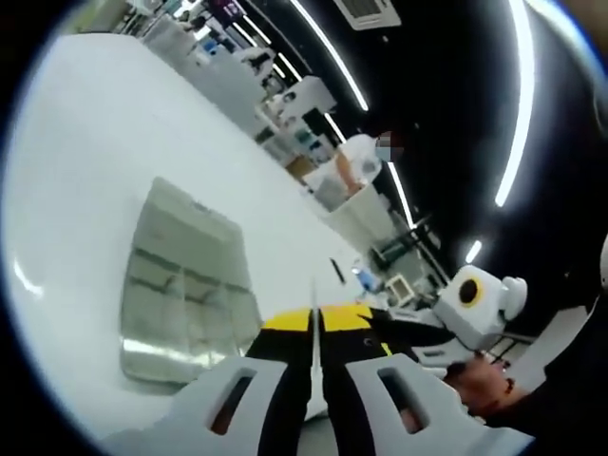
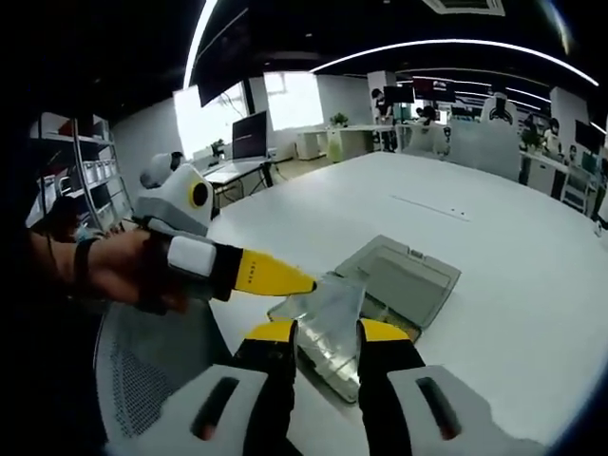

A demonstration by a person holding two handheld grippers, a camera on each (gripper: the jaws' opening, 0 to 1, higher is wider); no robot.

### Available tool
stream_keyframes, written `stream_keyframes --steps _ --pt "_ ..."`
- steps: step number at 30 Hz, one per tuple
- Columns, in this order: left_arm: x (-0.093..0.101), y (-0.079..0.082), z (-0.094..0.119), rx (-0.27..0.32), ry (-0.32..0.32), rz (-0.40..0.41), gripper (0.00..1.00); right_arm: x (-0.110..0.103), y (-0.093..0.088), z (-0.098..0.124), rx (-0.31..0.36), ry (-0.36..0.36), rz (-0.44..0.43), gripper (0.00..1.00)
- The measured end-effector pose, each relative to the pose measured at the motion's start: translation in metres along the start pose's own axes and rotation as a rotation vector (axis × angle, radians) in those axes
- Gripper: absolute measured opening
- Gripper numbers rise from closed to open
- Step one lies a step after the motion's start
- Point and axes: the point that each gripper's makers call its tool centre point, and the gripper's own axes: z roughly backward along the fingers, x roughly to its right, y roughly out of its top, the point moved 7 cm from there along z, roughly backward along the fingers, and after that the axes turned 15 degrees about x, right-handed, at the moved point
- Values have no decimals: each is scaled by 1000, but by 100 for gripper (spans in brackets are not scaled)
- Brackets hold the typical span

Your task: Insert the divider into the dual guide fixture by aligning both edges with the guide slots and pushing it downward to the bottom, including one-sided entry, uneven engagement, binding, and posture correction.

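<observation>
Thin clear divider is clamped edge-on by left gripper; right gripper jaws apart around it, above grey ribbed fixture.

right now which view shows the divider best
The right gripper view: the clear divider faces the camera broadside, gripped by the left gripper above the fixture. The left gripper view shows it edge-on, a thin pale line between closed jaws.

Clear divider; grey fixture; white table; yellow-tipped black-and-white left hand-held gripper.
</observation>
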Motion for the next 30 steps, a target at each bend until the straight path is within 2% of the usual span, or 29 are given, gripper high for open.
stream_keyframes --steps 2,6,14,22,24,30 --pt "-1 0 0 -4 3 -12 0 1 2 0 21 -2 -15 23" --pt "0 -1 0 -11 -4 -32 0 3 4 0 14 -6 0 23" --pt "1 0 1 -17 -8 -93 0 5 5 1 -17 42 32 23" --pt "4 -1 3 -32 -27 -139 0 11 11 2 -40 85 114 27" --pt "6 0 4 -32 -47 -148 0 10 11 2 -44 96 113 27" --pt "8 1 10 -37 -51 -198 0 9 13 5 -48 113 119 26"
